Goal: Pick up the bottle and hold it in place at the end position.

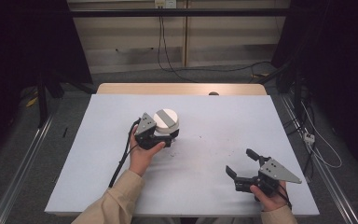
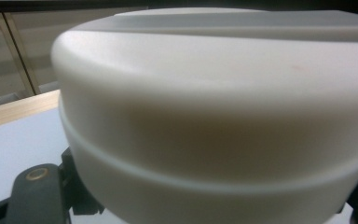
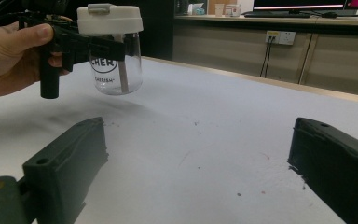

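Gripping a clear jar (image 3: 116,65) with a white lid (image 1: 166,118) off the table (image 1: 214,121), the left gripper (image 1: 168,135) holds it mid-table; its contents are unclear; the right gripper (image 1: 242,163) gapes wide, empty

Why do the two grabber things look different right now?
The left gripper is shut on the jar, holding it up off the table; the right gripper holds nothing. The left one's jaws are pressed against the jar, while the right one's jaws stand wide apart. The left is farther up the table, the right near its front edge. Both are black, each held in a hand.
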